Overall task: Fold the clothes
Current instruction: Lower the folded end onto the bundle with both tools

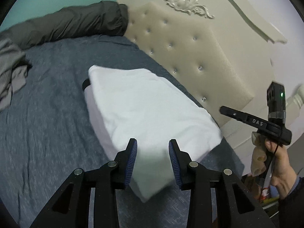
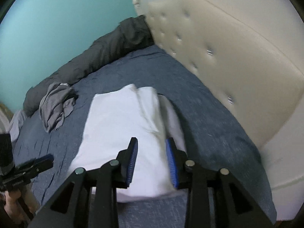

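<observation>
where the bed (image 1: 47,114) meets the cream tufted headboard (image 1: 190,57), a folded white garment (image 1: 144,110) lies flat on the blue-grey bedspread, close to the headboard edge, its near corner toward the cameras. a thin dark strip shows from under its far-left corner; what it is, cannot tell. a long dark grey bolster or rolled duvet (image 2: 98,57) runs along the far edge of the bed against the teal wall (image 2: 57,28), ending in the corner by the headboard. a crumpled grey garment (image 2: 55,104) sits just beside it, well apart from the white one. carved scrollwork (image 1: 186,3) tops the headboard frame.

left gripper (image 1: 153,148): jaws apart, blue ribbed pads (image 1: 133,152) clear of cloth, hovering above the garment's near corner, nothing clamped. right gripper (image 2: 152,148): jaws apart, narrower gap, white cloth seen between and below them, pads not pressing on it. both views motion-blurred. a hand (image 1: 279,171) holds the right gripper's handle off the bed's headboard-side edge.
</observation>
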A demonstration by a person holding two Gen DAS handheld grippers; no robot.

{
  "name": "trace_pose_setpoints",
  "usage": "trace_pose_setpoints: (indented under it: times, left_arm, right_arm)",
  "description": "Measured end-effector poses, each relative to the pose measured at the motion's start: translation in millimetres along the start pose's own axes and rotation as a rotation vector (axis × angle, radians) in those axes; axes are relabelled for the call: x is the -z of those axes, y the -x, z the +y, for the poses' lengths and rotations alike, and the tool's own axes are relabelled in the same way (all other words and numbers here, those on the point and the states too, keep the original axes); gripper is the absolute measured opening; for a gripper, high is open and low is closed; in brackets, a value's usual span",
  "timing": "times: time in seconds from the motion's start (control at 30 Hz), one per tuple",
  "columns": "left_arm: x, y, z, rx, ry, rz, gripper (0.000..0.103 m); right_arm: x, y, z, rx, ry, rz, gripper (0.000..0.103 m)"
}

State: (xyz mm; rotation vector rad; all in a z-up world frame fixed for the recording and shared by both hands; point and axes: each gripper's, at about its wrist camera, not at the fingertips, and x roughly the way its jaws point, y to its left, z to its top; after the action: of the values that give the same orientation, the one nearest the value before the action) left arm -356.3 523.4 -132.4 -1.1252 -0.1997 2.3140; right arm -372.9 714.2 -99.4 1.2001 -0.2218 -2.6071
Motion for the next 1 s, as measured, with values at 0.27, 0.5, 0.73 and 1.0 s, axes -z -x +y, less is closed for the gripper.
trace_pose_setpoints:
  times: [0.27,0.5,0.73,1.0]
  left_arm:
    - [20.1,-42.5,4.2,-0.035,-0.037,0.087,0.038]
    - [42.5,-60.2,16.6,-0.041,-0.042,0.115,0.038]
    - [49.3,-62.6,14.6,-0.036,-0.058,0.119,0.037]
    - [34.5,-39.1,8.6,-0.026,-0.067,0.077,0.036]
  right_arm:
    - [14.0,-49.6,3.6,0.030,0.008,0.072,0.007]
    - [36.9,-74.4,-22.2,0.037,-0.045,0.089,0.000]
    - [55.2,-85.6,-32.0,0.045,-0.081,0.075,0.000]
    - [43.4,-48.1,-20.7,0.058,-0.109,-0.030,0.000]
